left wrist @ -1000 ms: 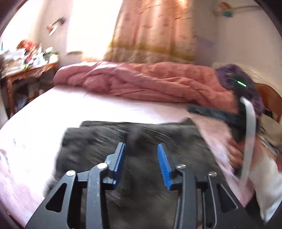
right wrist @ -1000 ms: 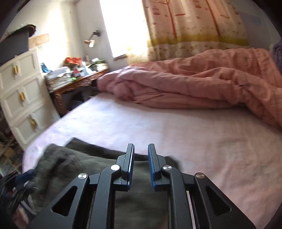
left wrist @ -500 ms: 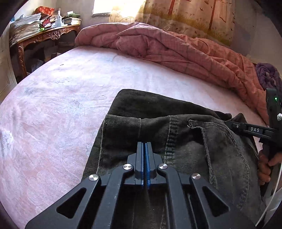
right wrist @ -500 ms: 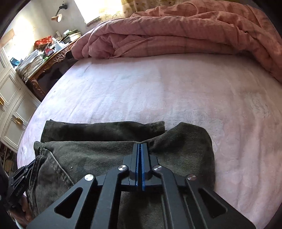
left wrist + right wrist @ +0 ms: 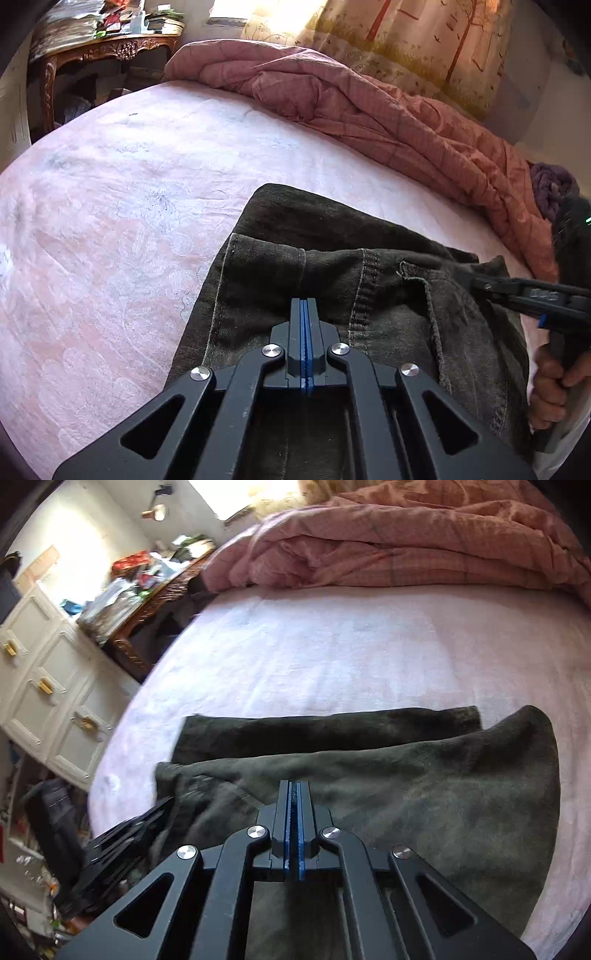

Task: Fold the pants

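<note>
Dark olive pants [image 5: 369, 236] lie folded flat on the pink bed sheet [image 5: 147, 184], waistband and a back pocket facing the left wrist view. My left gripper [image 5: 303, 301] hovers just over the waistband end, shut, with no cloth seen between its pads. In the right wrist view the pants [image 5: 424, 775] show two stacked layers. Over their near layer my right gripper [image 5: 294, 783] is shut, nothing visibly pinched. The right gripper [image 5: 480, 284] also reaches in from the right edge, held by a hand [image 5: 550, 387]. The left gripper [image 5: 147, 819] is blurred at lower left.
A rumpled pink quilt [image 5: 351, 99] is heaped along the far side of the bed. A carved wooden table [image 5: 110, 48] piled with clutter stands beyond the bed's corner. White drawers [image 5: 48, 686] stand to the left. A purple cloth [image 5: 550, 184] lies at the right.
Both grippers went from open to shut and dipped down toward the pants. The pants, blurred in motion before, now lie still and flat.
</note>
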The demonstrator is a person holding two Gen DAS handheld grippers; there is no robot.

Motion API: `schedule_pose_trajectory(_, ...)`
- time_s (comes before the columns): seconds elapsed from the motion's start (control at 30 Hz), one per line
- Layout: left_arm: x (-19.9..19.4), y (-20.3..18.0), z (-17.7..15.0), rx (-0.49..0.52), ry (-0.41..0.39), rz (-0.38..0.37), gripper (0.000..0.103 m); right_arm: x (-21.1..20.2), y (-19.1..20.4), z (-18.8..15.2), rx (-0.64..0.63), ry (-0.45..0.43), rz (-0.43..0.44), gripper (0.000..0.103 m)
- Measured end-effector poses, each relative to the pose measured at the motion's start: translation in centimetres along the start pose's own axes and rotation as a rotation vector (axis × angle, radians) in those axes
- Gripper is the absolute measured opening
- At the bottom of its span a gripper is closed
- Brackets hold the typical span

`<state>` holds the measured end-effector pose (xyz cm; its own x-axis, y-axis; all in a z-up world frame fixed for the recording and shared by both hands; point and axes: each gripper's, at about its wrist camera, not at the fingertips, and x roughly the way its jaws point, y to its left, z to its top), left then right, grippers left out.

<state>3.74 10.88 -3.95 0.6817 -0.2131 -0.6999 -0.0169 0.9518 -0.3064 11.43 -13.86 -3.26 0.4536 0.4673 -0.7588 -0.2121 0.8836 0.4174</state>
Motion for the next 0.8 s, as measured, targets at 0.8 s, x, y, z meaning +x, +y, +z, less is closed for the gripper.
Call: schedule_pose_trajectory(0.8,-9.5,-4.2,-2.4,0.255,-0.338,-0.082,0.006,-15.3,0.6,-11.2,-0.092,-0.484,-0.233,0.000)
